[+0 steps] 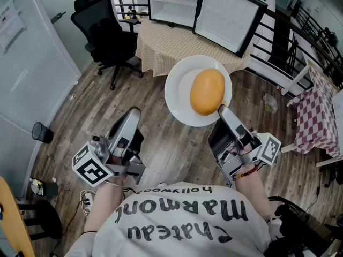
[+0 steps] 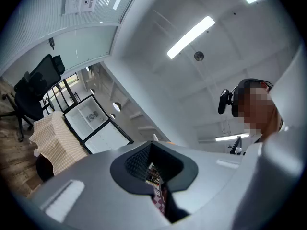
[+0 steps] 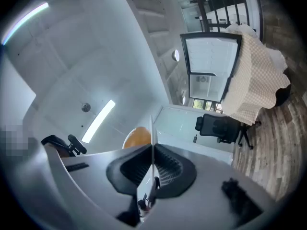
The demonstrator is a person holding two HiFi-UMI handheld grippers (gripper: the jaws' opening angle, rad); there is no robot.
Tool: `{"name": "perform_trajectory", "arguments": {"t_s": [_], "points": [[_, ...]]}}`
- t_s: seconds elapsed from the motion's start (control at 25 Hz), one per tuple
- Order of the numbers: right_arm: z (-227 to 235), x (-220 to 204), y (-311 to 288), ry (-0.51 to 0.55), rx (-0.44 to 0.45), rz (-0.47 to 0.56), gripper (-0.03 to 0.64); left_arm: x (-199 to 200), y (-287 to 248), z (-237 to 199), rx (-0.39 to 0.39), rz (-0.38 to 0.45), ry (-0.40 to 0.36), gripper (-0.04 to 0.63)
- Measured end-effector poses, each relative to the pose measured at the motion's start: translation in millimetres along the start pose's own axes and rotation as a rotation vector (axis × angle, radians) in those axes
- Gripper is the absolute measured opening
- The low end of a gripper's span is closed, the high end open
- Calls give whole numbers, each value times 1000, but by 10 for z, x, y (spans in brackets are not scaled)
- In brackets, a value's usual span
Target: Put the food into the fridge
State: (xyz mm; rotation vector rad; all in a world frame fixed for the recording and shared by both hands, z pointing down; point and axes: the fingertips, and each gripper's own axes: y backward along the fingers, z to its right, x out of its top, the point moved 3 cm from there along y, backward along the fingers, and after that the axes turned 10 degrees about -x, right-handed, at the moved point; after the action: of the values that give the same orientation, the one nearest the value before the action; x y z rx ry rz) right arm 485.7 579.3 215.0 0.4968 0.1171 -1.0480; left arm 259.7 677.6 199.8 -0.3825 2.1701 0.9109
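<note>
The right gripper (image 1: 221, 109) has its fingers (image 3: 169, 169) closed almost together on the thin rim of a white plate (image 1: 179, 90); in the right gripper view the plate's edge runs as a bright line straight up between the two ribbed black pads, pinched on both sides. On the plate lies the food (image 1: 207, 91), a smooth, rounded orange-yellow piece, sitting a little toward the gripper side of the middle and close to the fingertips. The plate is held in the air over the wooden floor (image 1: 107, 106), on the near side of a tabletop (image 1: 171, 42) covered with a pale checked cloth. The left gripper (image 1: 131, 115) hangs lower and to the left, well apart from the plate; its fingers (image 2: 136, 162) stand only a narrow slit apart, with nothing between them but background showing through the gap. At the far side of the tabletop stands the fridge (image 1: 174, 1) with a white inside, its door (image 1: 228, 17) swung wide open to the right. A black office chair (image 1: 104, 33) stands just left of the tabletop, a small dark bin (image 1: 42, 133) sits on the floor by the left wall, and a second table with a red checked cloth (image 1: 316, 116) is off to the right
</note>
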Motion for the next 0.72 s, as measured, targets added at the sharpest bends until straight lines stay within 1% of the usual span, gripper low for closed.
{"name": "perform_trajectory", "arguments": {"t_s": [0.24,0.48,0.64,0.72], "points": [[2,-92,-46,-4,-2,-1,28,43,102,-7,8,6,4,3],[15,-183,-159,-15,12,0,29,162,206,-40,5,6,-12,3],[71,-323,-322,-36,19,8,31,285,351,-126,-3,3,-14,3],[113,-391,-391,-45,20,16,31,306,407,-158,-9,-12,-17,3]]}}
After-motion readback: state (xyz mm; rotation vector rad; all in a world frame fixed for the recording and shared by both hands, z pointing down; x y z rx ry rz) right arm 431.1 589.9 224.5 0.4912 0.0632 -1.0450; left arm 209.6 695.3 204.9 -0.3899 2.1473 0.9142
